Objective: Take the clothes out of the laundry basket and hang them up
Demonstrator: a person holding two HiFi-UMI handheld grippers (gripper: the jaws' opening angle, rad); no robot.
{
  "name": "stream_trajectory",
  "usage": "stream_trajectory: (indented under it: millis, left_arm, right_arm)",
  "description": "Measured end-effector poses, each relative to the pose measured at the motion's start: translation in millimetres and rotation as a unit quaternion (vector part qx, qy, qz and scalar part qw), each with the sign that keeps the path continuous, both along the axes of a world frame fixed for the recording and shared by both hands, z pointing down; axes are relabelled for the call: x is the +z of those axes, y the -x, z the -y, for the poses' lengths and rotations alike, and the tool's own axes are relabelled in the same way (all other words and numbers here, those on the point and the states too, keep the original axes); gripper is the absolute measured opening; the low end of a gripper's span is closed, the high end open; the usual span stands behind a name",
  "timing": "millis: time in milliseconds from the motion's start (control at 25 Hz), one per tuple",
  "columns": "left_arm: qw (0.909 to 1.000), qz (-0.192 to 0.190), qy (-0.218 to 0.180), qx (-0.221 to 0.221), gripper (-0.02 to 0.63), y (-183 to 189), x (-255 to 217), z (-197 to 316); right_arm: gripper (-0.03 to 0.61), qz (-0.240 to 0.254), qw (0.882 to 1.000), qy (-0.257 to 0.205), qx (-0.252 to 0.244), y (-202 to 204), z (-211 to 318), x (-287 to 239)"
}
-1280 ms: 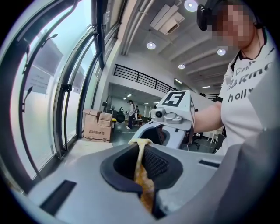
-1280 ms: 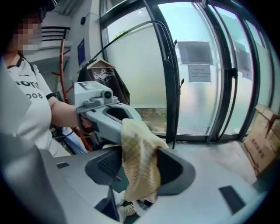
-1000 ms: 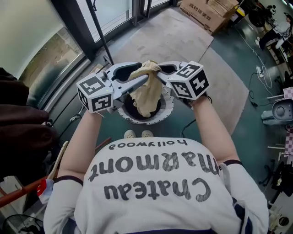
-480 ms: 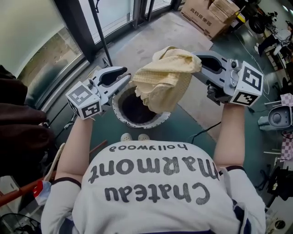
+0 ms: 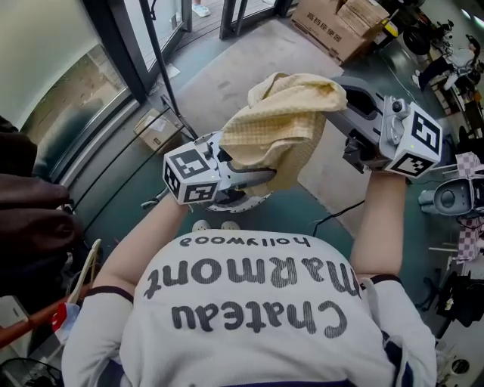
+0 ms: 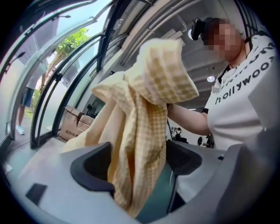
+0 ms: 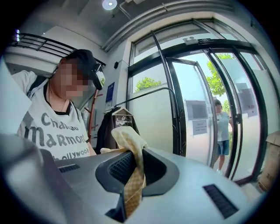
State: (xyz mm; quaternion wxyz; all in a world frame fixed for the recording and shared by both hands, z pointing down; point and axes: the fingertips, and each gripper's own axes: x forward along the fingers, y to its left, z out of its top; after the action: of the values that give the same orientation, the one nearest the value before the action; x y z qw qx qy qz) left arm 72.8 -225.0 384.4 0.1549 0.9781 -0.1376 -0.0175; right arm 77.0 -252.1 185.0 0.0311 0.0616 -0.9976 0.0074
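Yellow cloth (image 5: pixel 283 125) higher — in right tongs (image 7: pixel 133 173)

You are wearing a white T-shirt (image 5: pixel 249 310) that is showing "Chateau Marmont hollywood" in dark letters, upside down in the head view. The cardboard boxes (image 5: pixel 336 23) and the door notice (image 7: pixel 200 127) are carrying print too small to read.

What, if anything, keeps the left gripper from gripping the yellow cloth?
Likely nothing, yes: the left gripper has just been opening its jaws and the cloth hangs between them, while the right gripper holds it up.
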Motion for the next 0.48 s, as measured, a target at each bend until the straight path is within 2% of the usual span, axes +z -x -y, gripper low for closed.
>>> stream_trajectory:
  millis: [40,80,120,160,320,480]
  left_arm:
    - [1.0,0.007,-0.003,0.003,0.384,-6,-1,0]
    - [0.9998,0.017,-0.007,0.003,0.274,-7,-1,1]
    - [0.9997,0.023,-0.007,0.001,0.104,-3,0,2]
    - [0.9997,0.025,-0.004,-0.003,0.057,4,0,5]
    - [0.9984,0.031,0.001,-0.046,0.049,42,-3,26]
    - [0.9923,0.073,-0.036,-0.093,0.041,66,-15,40]
  right_arm:
    - [0.049,-0.005,1.0,0.005,0.013,-1,5,5]
    - [0.049,-0.007,0.999,0.012,0.032,-5,12,11]
    - [0.049,-0.007,0.998,0.021,0.054,-11,20,16]
    - [0.049,-0.005,0.996,0.032,0.078,-19,28,22]
    - [0.051,-0.003,0.987,0.079,0.138,-56,48,52]
    - [0.051,-0.021,0.981,0.147,0.122,-73,42,106]
